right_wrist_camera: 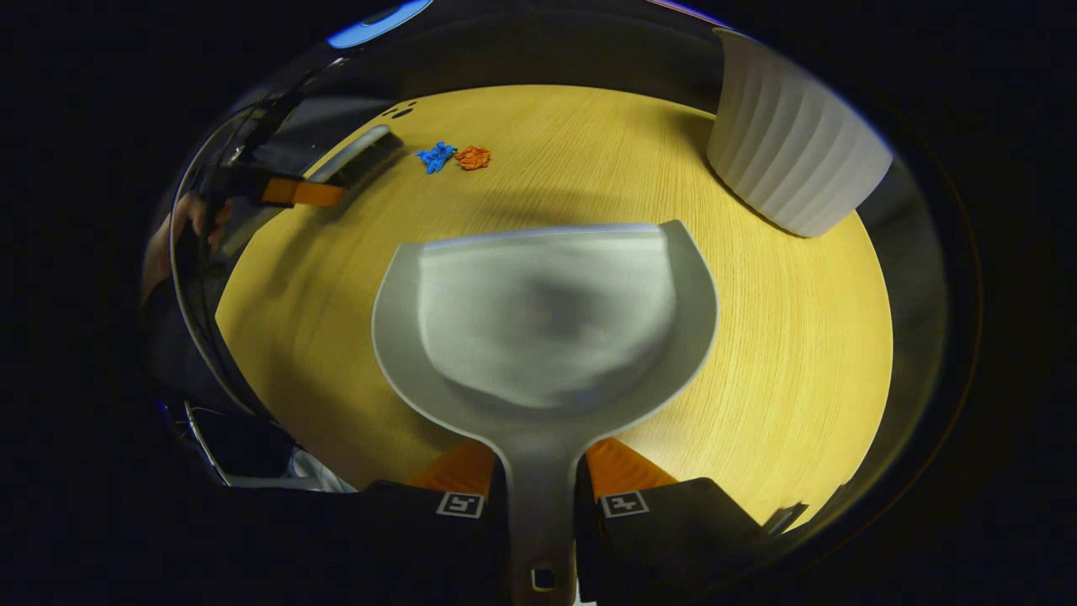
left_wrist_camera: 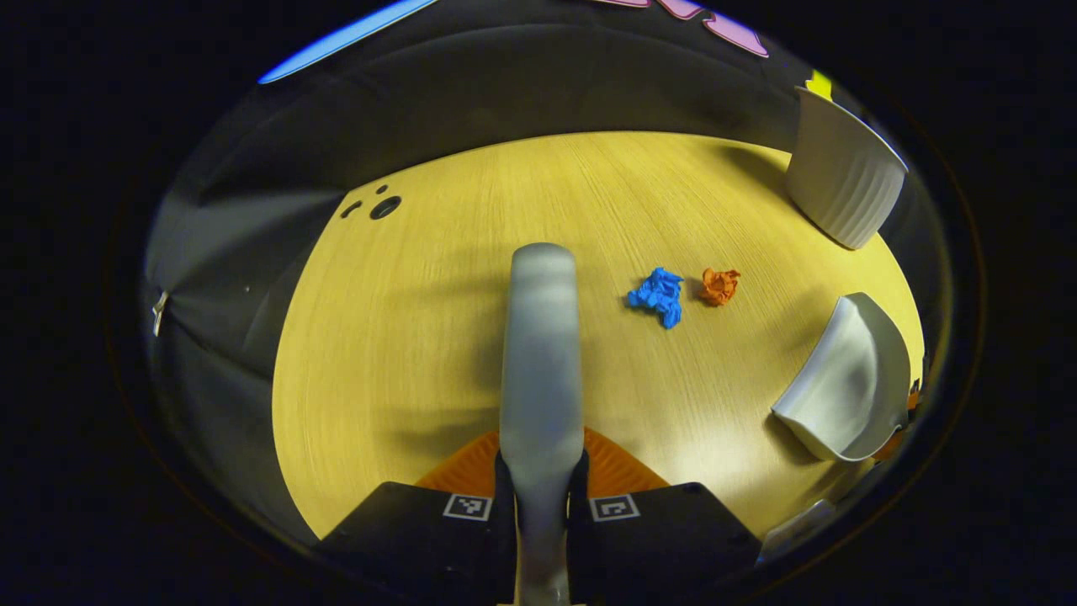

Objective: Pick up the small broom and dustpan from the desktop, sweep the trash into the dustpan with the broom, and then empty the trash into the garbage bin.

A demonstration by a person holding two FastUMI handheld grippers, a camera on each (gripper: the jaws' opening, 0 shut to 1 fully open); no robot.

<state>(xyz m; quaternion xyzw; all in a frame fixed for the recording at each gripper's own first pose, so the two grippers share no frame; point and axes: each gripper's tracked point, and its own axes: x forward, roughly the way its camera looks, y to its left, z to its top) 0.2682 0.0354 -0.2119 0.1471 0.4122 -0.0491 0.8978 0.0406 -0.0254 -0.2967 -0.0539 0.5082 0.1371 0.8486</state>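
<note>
Both tools are up off the bench (left_wrist_camera: 404,337) and the sweep is about to start, by the look of it. Take the two paper scraps as the landmark. Left of them, in the left gripper view, the left gripper (left_wrist_camera: 541,497) is clamped on the handle of the small broom (left_wrist_camera: 540,337), both fingers pressing its sides, the grey back of the broom running forward along the fingers. The broom hangs just left of the blue scrap (left_wrist_camera: 657,295), so one stroke can push the trash to the right. The orange scrap (left_wrist_camera: 719,285) sits just beside the blue one, a small gap between them. Right of the scraps and nearer the holder waits the dustpan (left_wrist_camera: 846,383), its open mouth turned toward them, a ready catcher. Beyond the scraps to the right stands the white ribbed garbage bin (left_wrist_camera: 841,172), upright at the bench's far edge, close enough for the tip-out.

In the right gripper view, the right gripper (right_wrist_camera: 540,497) is closed on the dustpan's handle, the tray spread ahead, its lip facing the scraps but well apart from them. Whether the lip touches the bench cannot be told.
</note>
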